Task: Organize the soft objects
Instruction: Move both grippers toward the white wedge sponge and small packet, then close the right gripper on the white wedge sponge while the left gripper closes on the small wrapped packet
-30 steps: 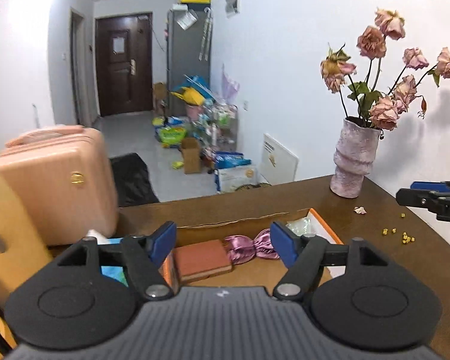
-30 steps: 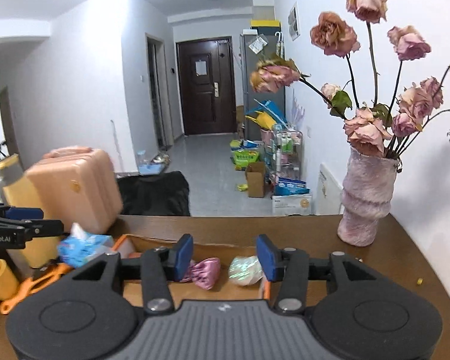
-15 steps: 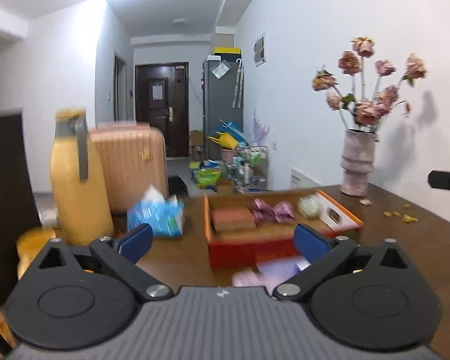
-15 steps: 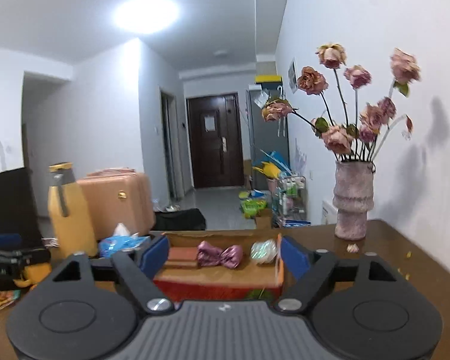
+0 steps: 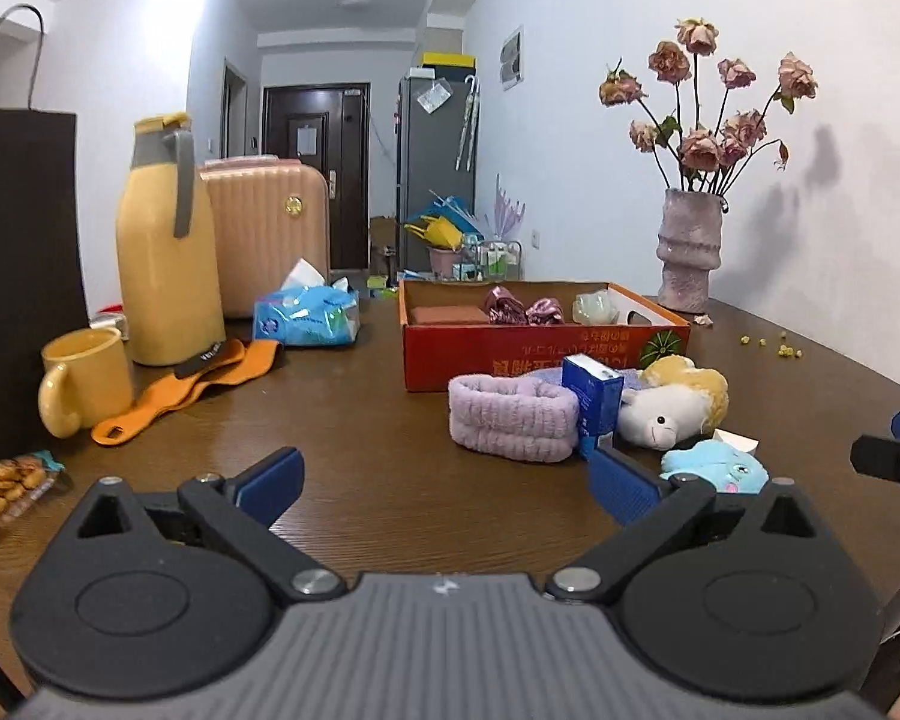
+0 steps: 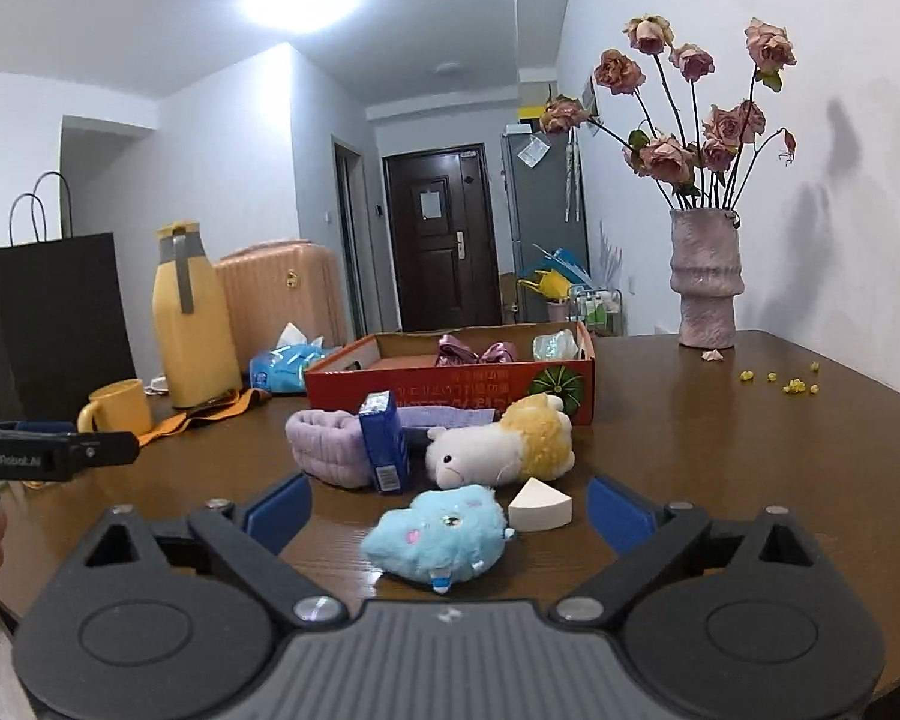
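**Approaching the loose soft toys, both grippers empty**

Left wrist view. Facing the brown desk [image 5: 354, 420], the left gripper [image 5: 444, 483] has its fingers spread fully apart with only bare wood between them. Ahead lie a lilac headband [image 5: 513, 417], an upright blue carton [image 5: 592, 399] touching it, and a white-and-yellow plush sheep [image 5: 669, 405] on its side. A blue plush toy [image 5: 717, 468] sits just beyond the right-hand finger. Behind them stands the open red box [image 5: 546, 351], already holding a pink bow [image 5: 519, 309]. At the left are a yellow mug [image 5: 84, 381] and a tall yellow flask [image 5: 168, 252]. The other gripper's tip enters at the right edge.

Right wrist view. The right gripper [image 6: 450, 510] is opening its fingers, now nearly at full spread; the blue plush toy [image 6: 438, 540] lies on the desk between them, untouched by either pad. A white wedge [image 6: 540, 507] rests just beside it, the plush sheep [image 6: 498, 450] behind, then the red box [image 6: 450, 387]. A vase of dried roses [image 6: 708, 282] stands well apart at the right.

Step in hand, as judged: reaching for the next soft item. The next move calls for advancing the right fingers around the blue toy, closing gently on its compliant body without catching the wedge, then lifting over the box wall.
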`<state>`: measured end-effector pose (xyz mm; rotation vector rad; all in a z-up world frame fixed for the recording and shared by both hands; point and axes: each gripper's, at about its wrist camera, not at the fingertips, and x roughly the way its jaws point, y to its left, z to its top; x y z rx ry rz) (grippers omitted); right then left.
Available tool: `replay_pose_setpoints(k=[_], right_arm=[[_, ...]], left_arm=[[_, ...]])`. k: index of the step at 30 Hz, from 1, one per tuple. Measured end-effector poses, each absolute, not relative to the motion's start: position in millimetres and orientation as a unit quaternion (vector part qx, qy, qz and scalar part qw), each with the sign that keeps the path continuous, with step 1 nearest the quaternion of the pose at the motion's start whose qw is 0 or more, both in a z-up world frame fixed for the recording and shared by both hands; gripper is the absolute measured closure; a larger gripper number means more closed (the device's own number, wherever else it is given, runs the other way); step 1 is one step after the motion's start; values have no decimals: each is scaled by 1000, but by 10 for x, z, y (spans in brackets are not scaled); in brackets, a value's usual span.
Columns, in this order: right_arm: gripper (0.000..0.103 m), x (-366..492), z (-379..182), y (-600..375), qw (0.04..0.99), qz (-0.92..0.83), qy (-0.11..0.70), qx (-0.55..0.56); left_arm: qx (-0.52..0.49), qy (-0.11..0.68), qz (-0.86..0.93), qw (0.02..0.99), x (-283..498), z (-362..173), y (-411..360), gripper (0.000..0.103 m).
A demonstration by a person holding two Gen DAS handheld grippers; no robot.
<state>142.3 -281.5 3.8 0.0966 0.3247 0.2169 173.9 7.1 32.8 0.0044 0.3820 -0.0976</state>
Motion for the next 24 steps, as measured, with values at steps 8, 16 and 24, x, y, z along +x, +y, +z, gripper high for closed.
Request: replay_pose_setpoints(k=[8, 16, 24], right_arm=[[6, 1819, -44, -2831, 975, 87, 195, 60], [22, 2320, -123, -2845, 966, 78, 230, 86], [27, 2593, -225, -2779, 963, 79, 251, 65]], left_arm=[[-8, 227, -58, 972, 2106, 129, 73, 0], [0, 215, -99, 972, 2555, 181, -104, 0], [2, 202, -144, 969, 2930, 211, -377, 2]])
